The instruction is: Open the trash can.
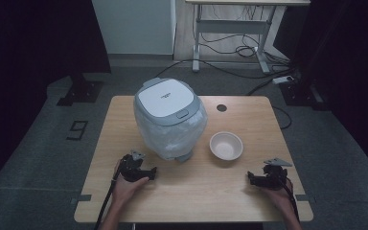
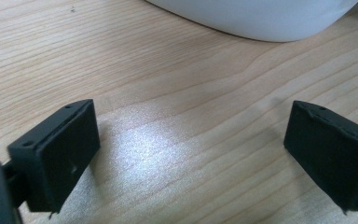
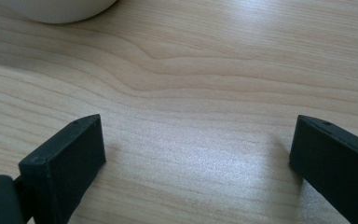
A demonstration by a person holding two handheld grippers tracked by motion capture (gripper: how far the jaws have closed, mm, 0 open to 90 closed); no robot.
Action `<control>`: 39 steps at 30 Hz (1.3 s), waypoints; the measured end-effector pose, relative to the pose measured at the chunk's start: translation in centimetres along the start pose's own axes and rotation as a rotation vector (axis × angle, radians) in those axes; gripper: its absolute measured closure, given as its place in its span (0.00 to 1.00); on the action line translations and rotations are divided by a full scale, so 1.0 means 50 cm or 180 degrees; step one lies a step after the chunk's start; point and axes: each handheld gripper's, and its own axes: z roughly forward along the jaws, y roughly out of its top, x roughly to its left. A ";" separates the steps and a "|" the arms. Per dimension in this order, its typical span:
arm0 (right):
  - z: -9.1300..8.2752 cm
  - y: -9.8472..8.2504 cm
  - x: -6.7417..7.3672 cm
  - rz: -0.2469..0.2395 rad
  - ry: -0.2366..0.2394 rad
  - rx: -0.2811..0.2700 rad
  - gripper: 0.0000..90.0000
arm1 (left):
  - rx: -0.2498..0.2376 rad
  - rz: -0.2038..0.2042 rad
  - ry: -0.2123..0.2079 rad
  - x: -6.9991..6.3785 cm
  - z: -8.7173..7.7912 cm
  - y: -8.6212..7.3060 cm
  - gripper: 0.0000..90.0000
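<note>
A grey rice cooker (image 1: 170, 117) with a white lid stands shut at the back middle of the wooden table (image 1: 191, 191). An empty white bowl (image 1: 226, 145) sits to its right. A hand rests my left gripper (image 1: 149, 172) on the table in front of the cooker, jaws pointing right. My right gripper (image 1: 252, 179) rests near the front right, jaws pointing left. In the left gripper view, the left gripper (image 2: 191, 140) is open over bare wood. The right gripper (image 3: 196, 158) is likewise open and empty. Each gripper view has a white curved edge (image 2: 261, 18) (image 3: 56, 9) at the top; I cannot tell whether it is bowl or cooker.
A round cable hole (image 1: 221, 108) is in the table's back right. Beyond the table stand a desk frame (image 1: 230, 33) and loose floor cables (image 1: 249, 50). Bare wood lies between the two grippers.
</note>
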 end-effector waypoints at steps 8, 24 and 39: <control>0.000 0.000 0.000 0.0013 -0.0009 -0.0005 0.04 | -0.0070 -0.0072 0.0055 -0.001 -0.008 -0.007 0.14; 0.000 0.000 0.000 0.0018 -0.0012 -0.0008 0.04 | -0.0511 -0.0157 0.0138 0.009 -0.063 -0.005 0.78; 0.002 0.002 -0.002 0.0012 -0.0008 -0.0009 0.04 | -0.1119 -0.0209 -0.0233 0.018 -0.171 0.026 1.00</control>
